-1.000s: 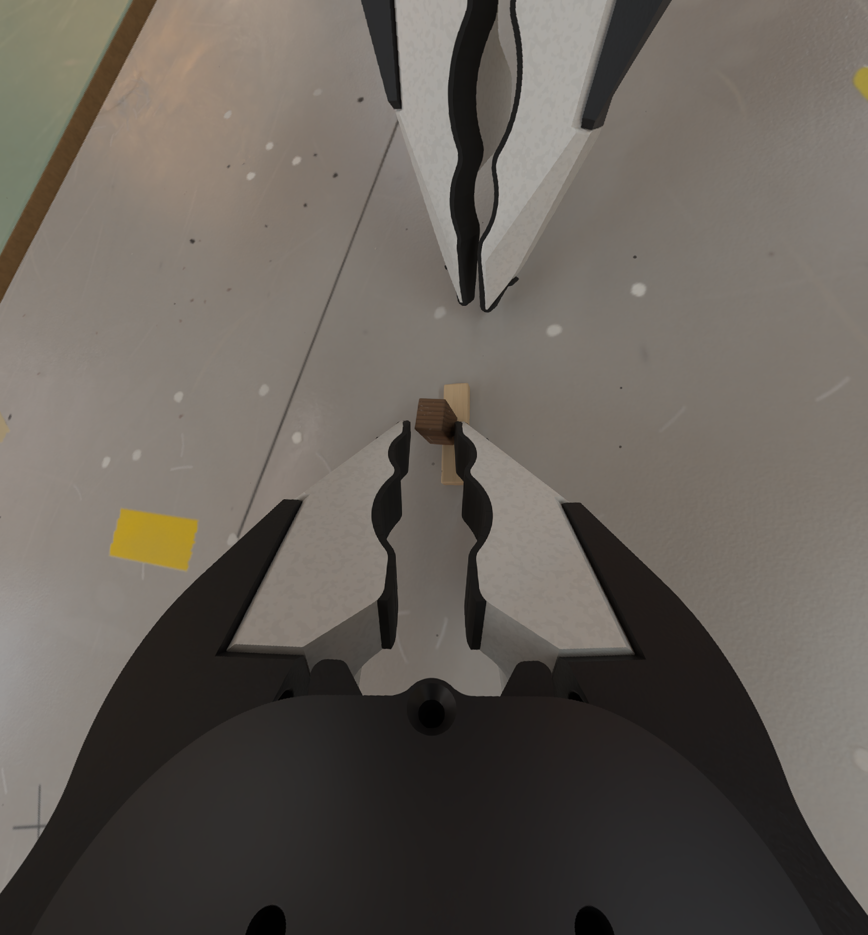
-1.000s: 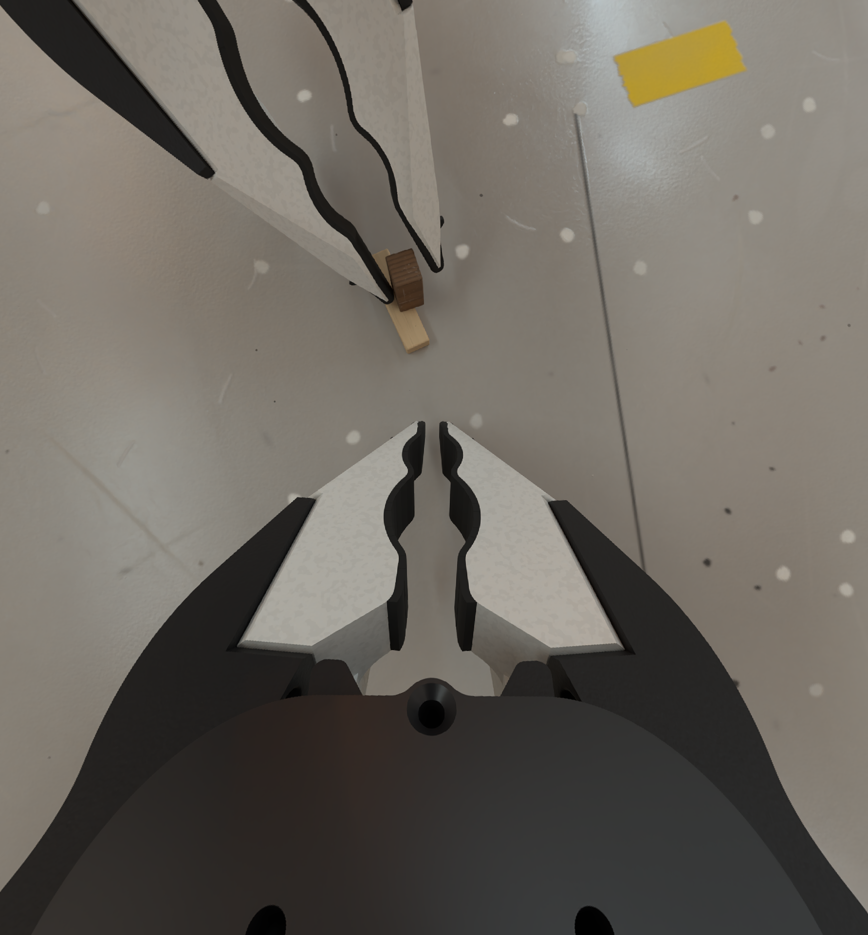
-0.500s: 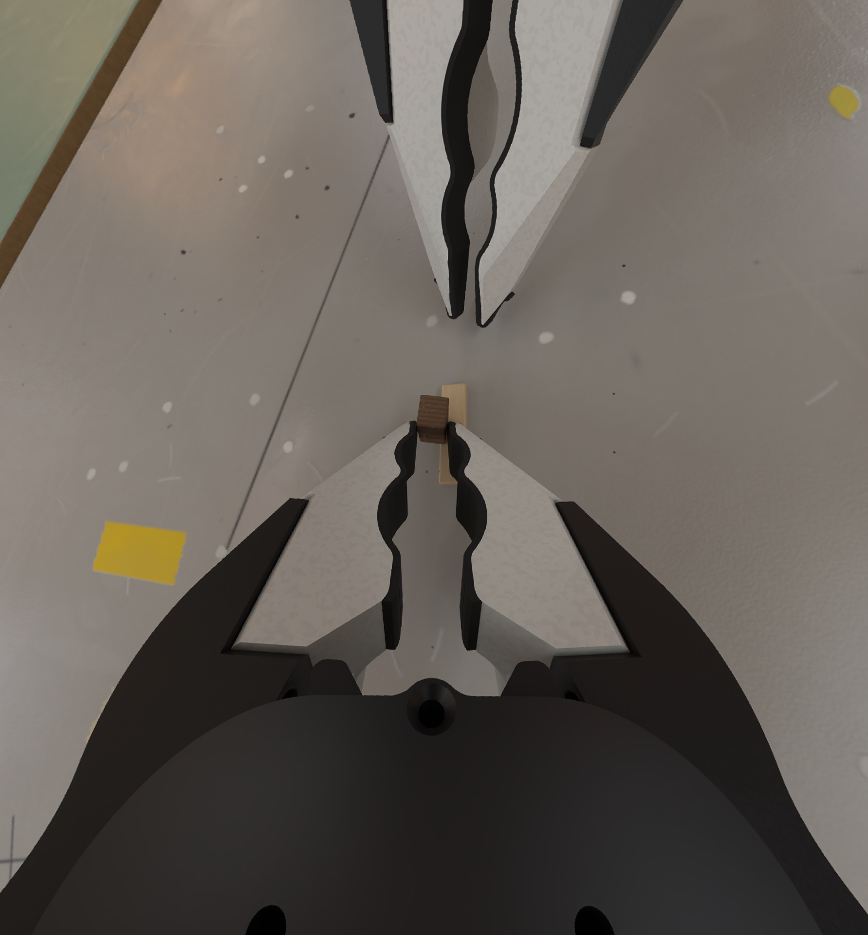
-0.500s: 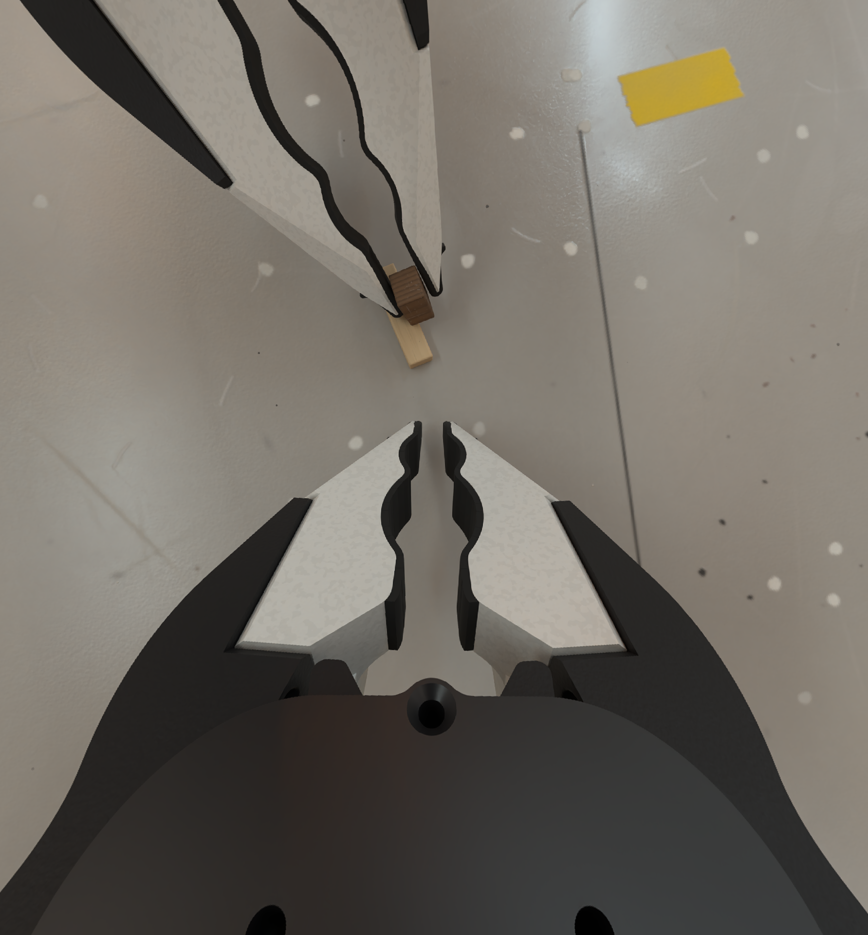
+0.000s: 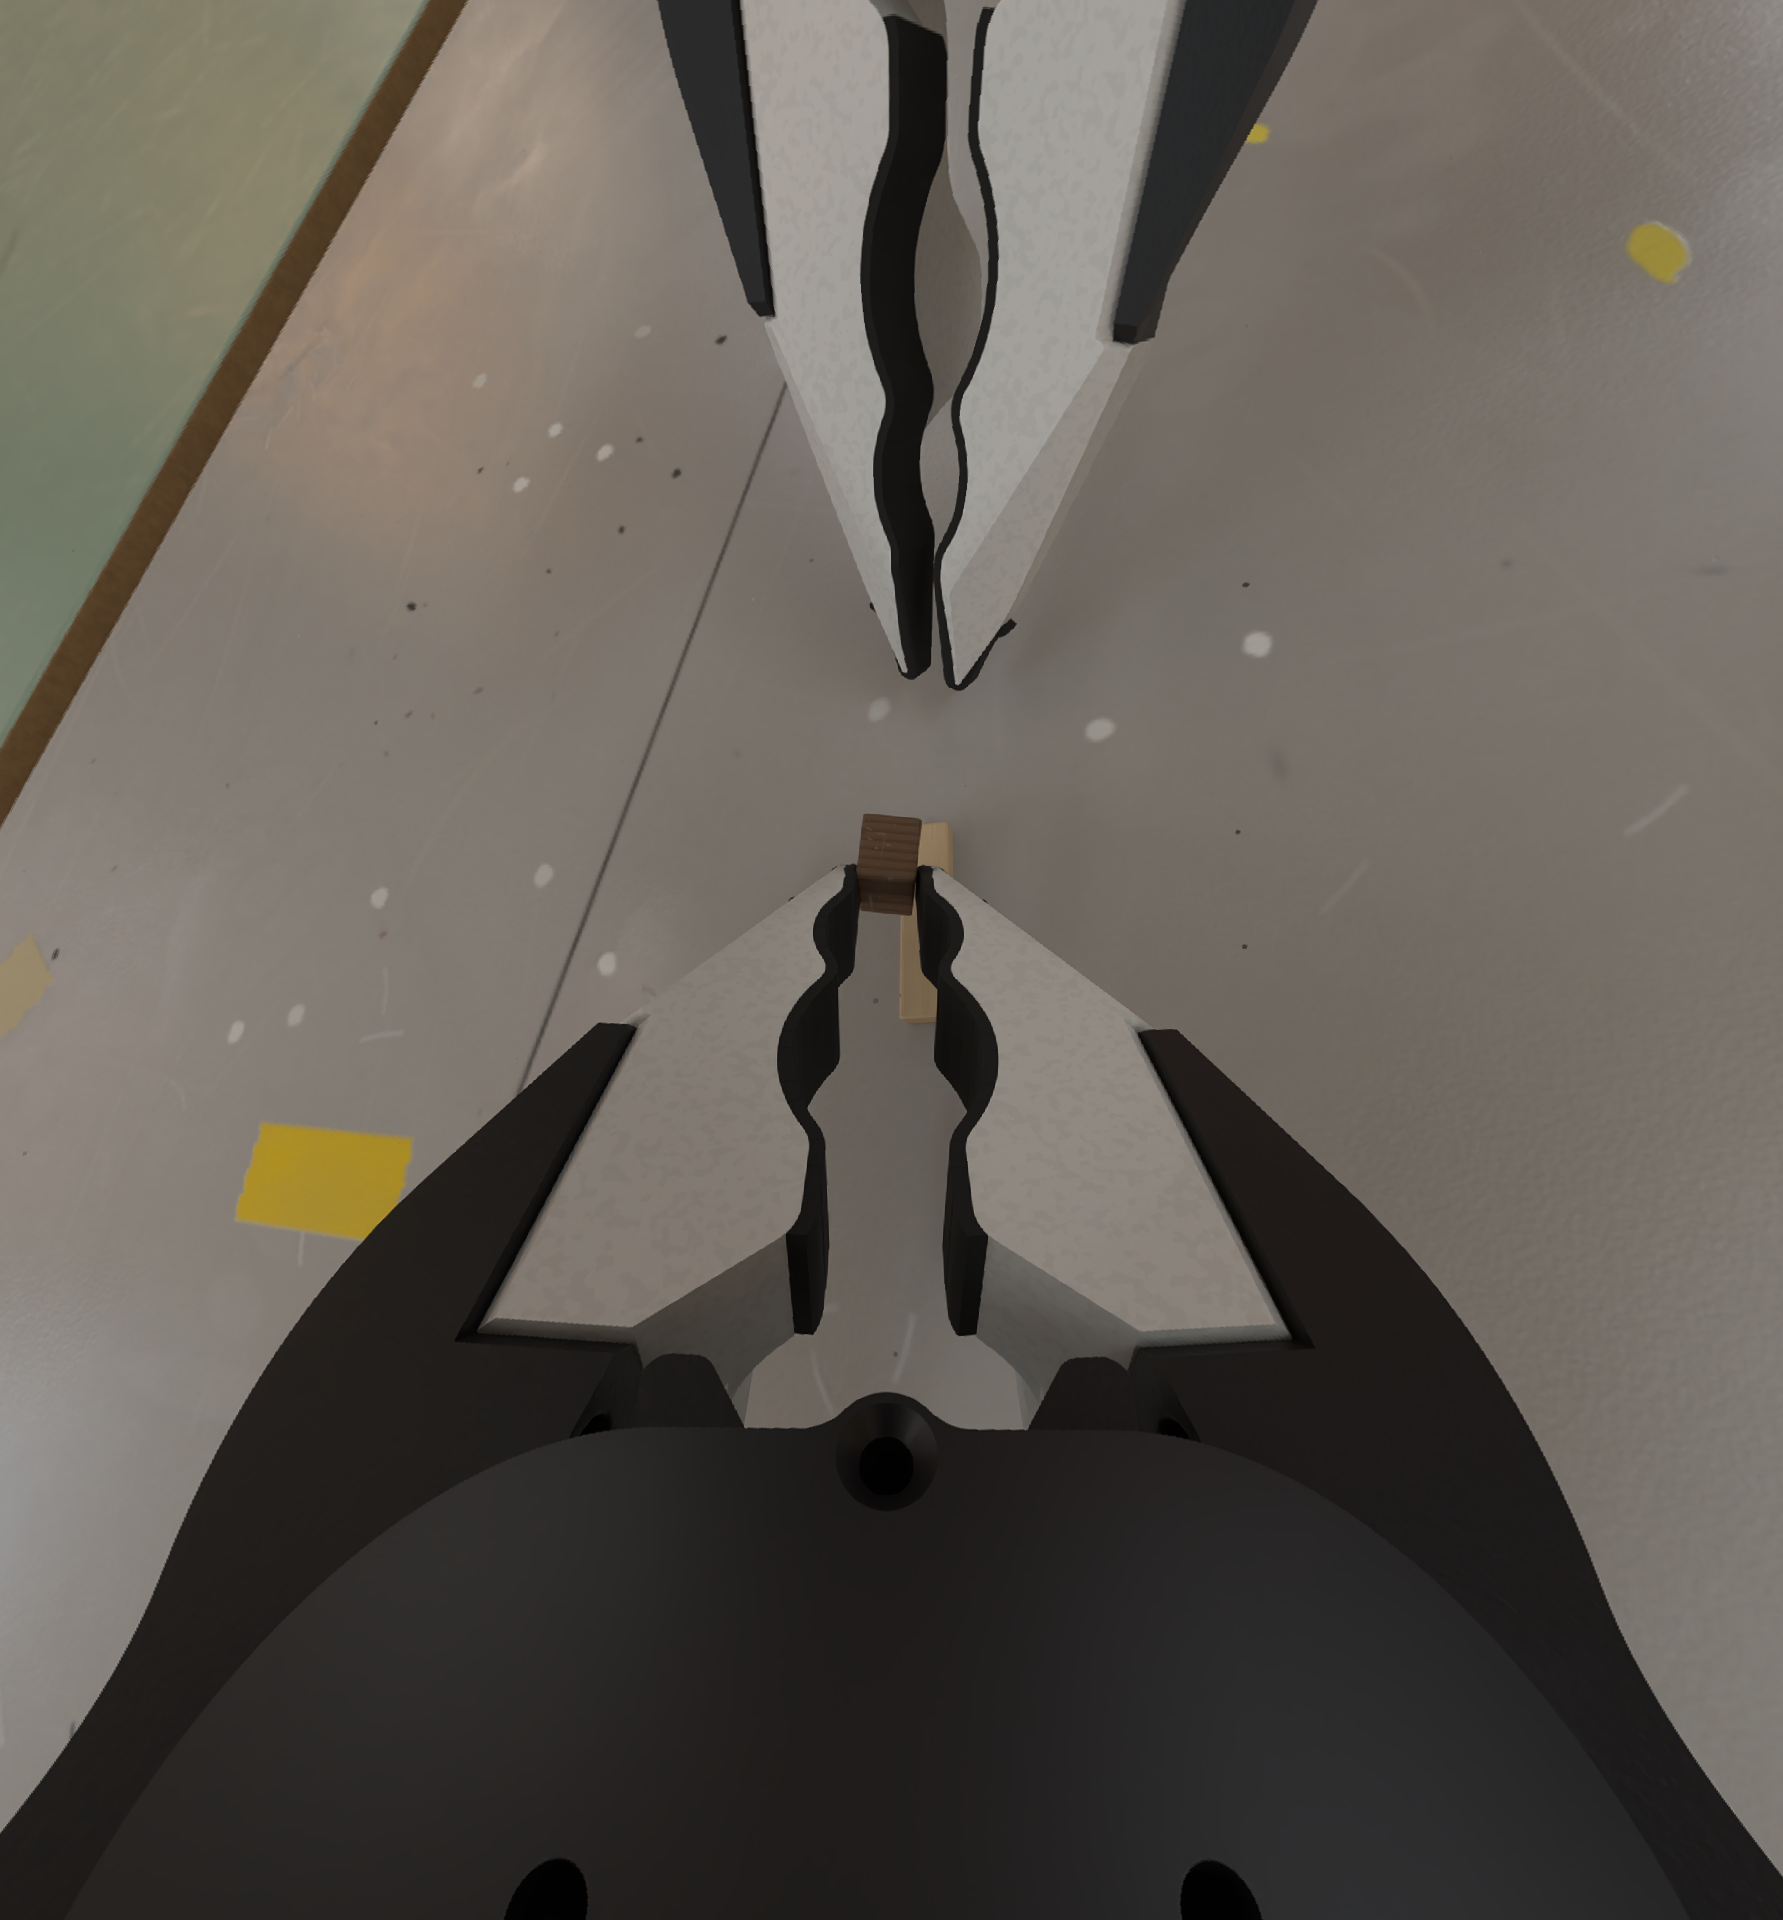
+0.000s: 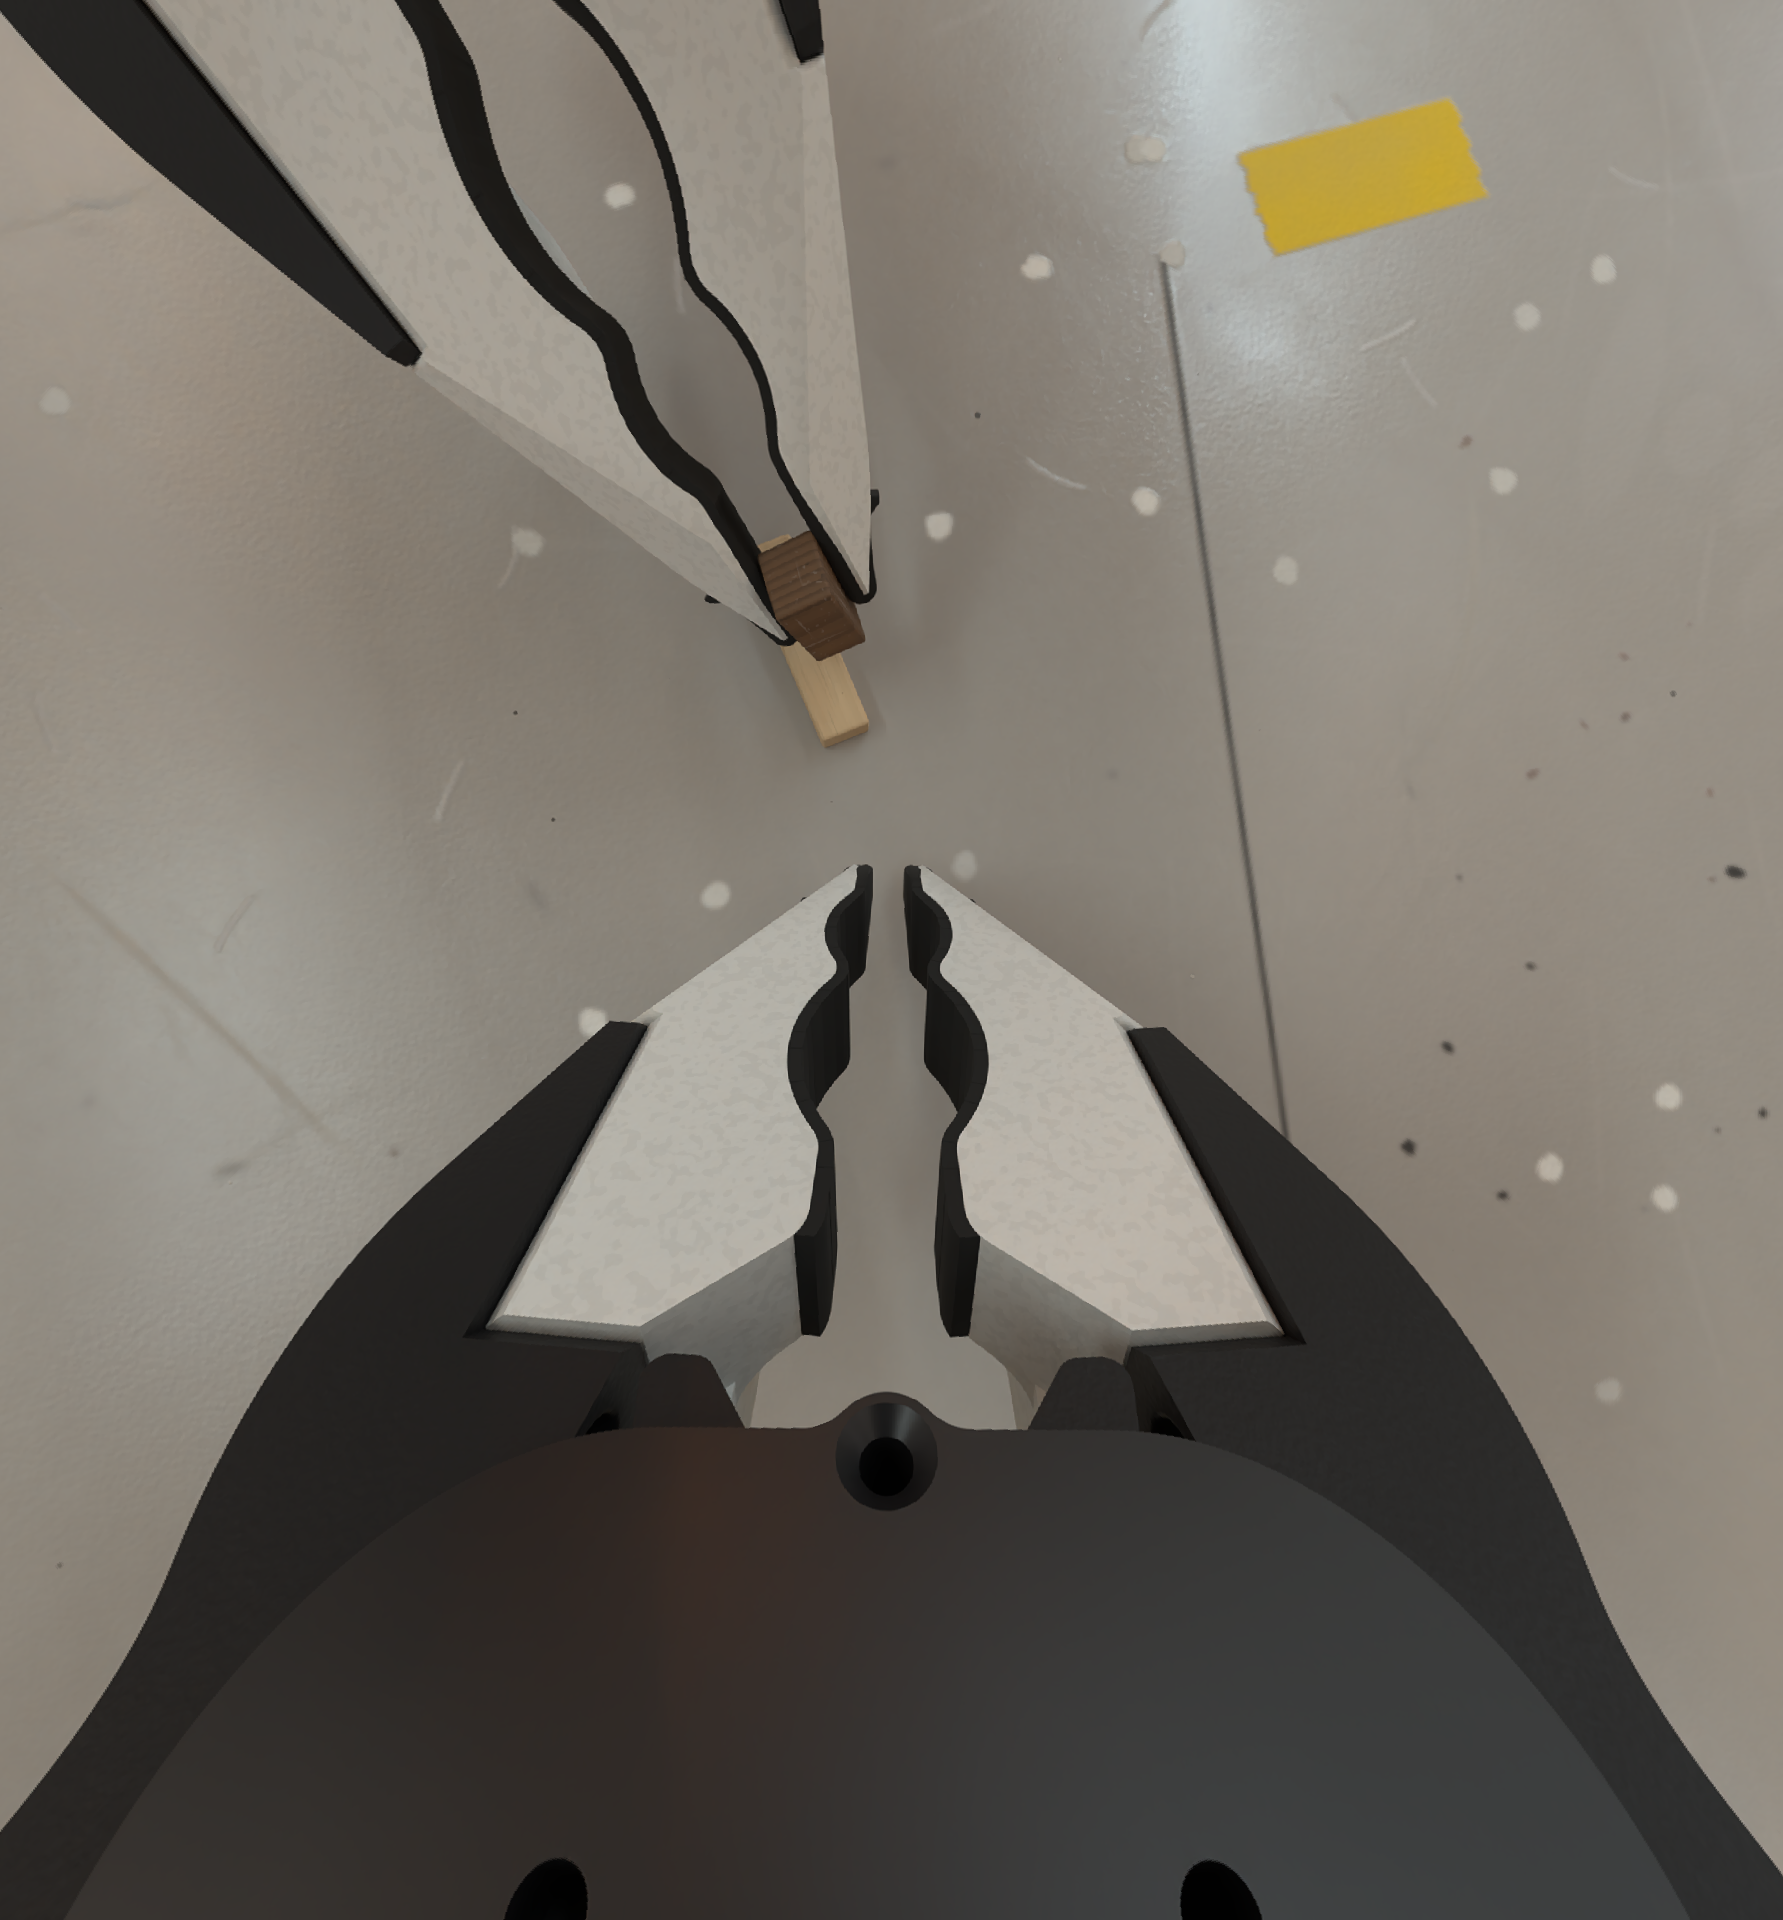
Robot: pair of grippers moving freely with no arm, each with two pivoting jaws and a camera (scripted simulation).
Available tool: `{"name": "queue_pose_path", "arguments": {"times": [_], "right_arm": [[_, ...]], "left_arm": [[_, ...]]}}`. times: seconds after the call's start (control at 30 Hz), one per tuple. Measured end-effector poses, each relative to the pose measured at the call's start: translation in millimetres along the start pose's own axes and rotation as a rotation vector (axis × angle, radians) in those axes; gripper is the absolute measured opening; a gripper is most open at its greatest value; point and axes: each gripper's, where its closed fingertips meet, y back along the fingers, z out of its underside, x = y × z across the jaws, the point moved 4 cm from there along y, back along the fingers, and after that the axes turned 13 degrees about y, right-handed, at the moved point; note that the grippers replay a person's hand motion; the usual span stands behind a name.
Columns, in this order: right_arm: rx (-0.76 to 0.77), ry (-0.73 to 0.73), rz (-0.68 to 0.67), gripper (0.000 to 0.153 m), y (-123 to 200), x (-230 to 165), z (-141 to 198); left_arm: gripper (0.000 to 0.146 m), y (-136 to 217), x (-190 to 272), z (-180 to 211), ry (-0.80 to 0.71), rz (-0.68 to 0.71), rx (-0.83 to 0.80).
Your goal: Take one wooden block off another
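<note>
A small dark brown wooden block (image 5: 887, 862) is pinched between the fingertips of my left gripper (image 5: 885, 888). A thin light wooden block (image 5: 918, 982) lies flat on the grey floor right under it, partly hidden by my right finger. In the right wrist view the left gripper (image 6: 814, 597) comes in from the top left. There it holds the dark block (image 6: 812, 603), tilted, over the far end of the light block (image 6: 833, 701). My right gripper (image 6: 887, 881) is shut and empty, a short way in front of the blocks. It shows in the left wrist view (image 5: 926, 665).
The floor (image 5: 1438, 935) is grey and speckled, with a thin seam line (image 6: 1225, 675). Yellow tape patches (image 5: 324, 1184) (image 6: 1363, 175) lie flat on it. A green mat with a brown edge (image 5: 87, 364) runs along the far left.
My left gripper's jaws have closed from a wider gap onto the dark block. The dark block now sits tilted and turned over the light block. The right gripper has stayed shut.
</note>
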Motion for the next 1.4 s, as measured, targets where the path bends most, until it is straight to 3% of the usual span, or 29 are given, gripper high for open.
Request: {"name": "queue_pose_path", "arguments": {"times": [0.5,0.7,1.03,1.2,1.4], "right_arm": [[-0.019,0.124,-0.025,0.006,-5.0,-12.7,-2.9],[-0.027,0.228,0.056,0.007,-9.7,-10.8,-5.7],[-0.014,0.14,0.093,0.025,8.0,5.0,-0.3],[-0.048,0.045,0.076,0.026,16.7,12.9,12.4],[-0.065,0.053,0.05,0.025,16.4,9.2,15.2]], "left_arm": [[0.01,6.8,2.3,-1.8,-0.012,0.047,0.034],[0.01,9.5,6.1,-1.8,-0.017,0.083,0.04],[0.01,12.1,3.8,-0.4,-0.012,0.082,0.037],[0.01,13.8,2.3,0.7,0.0,0.102,0.039],[0.01,11.8,2.2,1.3,-0.008,0.101,0.031]]}}
